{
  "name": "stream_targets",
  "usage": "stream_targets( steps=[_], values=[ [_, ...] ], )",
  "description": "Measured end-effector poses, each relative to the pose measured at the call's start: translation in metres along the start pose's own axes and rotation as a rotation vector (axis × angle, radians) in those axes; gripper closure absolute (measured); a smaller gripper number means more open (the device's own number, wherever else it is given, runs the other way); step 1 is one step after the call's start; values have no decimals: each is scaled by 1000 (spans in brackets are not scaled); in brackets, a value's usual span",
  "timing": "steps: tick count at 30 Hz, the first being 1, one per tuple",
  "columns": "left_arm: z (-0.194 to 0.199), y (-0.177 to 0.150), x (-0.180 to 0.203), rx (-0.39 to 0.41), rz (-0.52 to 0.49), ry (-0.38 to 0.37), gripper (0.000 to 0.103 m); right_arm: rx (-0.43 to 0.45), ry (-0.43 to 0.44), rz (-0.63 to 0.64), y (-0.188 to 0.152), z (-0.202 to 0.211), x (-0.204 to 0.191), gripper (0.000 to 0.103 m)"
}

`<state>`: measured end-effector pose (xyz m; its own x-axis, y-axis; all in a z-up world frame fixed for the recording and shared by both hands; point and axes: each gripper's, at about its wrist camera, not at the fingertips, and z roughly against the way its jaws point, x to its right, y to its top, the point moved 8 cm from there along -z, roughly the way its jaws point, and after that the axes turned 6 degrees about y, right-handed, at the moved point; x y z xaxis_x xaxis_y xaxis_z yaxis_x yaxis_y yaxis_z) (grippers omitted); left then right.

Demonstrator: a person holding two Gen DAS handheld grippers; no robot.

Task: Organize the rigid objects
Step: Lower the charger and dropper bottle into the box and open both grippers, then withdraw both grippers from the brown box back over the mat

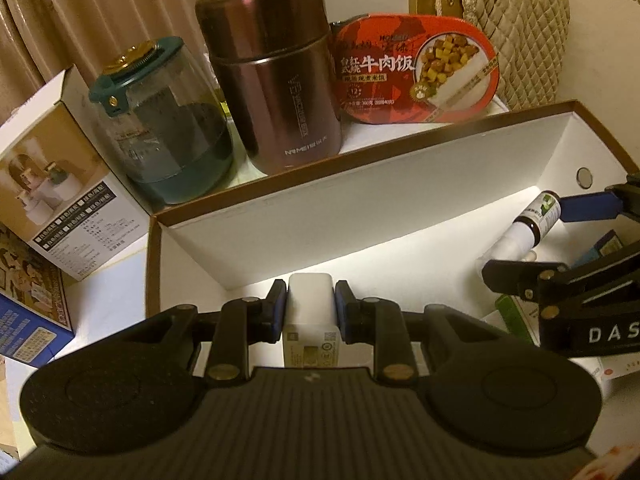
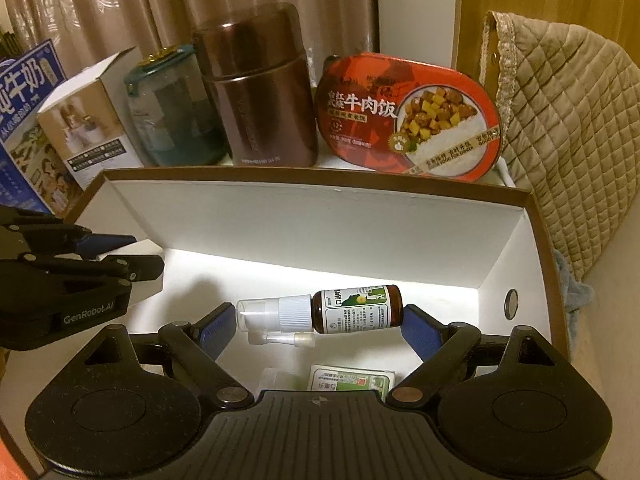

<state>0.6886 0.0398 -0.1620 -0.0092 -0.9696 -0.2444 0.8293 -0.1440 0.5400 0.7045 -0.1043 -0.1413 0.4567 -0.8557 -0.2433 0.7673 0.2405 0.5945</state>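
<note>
Beige curtains (image 2: 120,8) are seen behind a white worktop (image 1: 116,292) on which a brown-rimmed white box (image 2: 320,232) is set, with a brown flask (image 1: 276,80), a green-lidded glass jar (image 1: 168,120) and a red meal tray (image 2: 408,120) lined up just behind its far wall. Inside the box, a white block (image 1: 311,312) is clamped by the left claw (image 1: 311,308) near the left wall. A brown spray bottle (image 2: 352,310) is held lengthwise between the widely parted pads of the right claw (image 2: 316,324), above a green-and-white packet (image 2: 352,384) on the box floor.

White charger block (image 1: 311,307) and brown spray bottle (image 2: 320,315) held horizontal over white box (image 2: 304,224).
</note>
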Motion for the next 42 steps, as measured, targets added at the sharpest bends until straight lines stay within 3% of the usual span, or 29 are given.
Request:
stream_targets(
  steps=[3,9,26,42],
  values=[
    [-2,3,-1,5,7,15,63,28,20,-40,4,-1,3,17],
    [3,2,-4,14,15,14,54,70,30,-63,10,9,6,16],
    [25,-13,-7,21,26,9,51,41,34,-55,-6,31,-1,15],
    [79,-29,-14,72,48,-14,49,113,86,-81,-11,84,-11,14]
  ],
)
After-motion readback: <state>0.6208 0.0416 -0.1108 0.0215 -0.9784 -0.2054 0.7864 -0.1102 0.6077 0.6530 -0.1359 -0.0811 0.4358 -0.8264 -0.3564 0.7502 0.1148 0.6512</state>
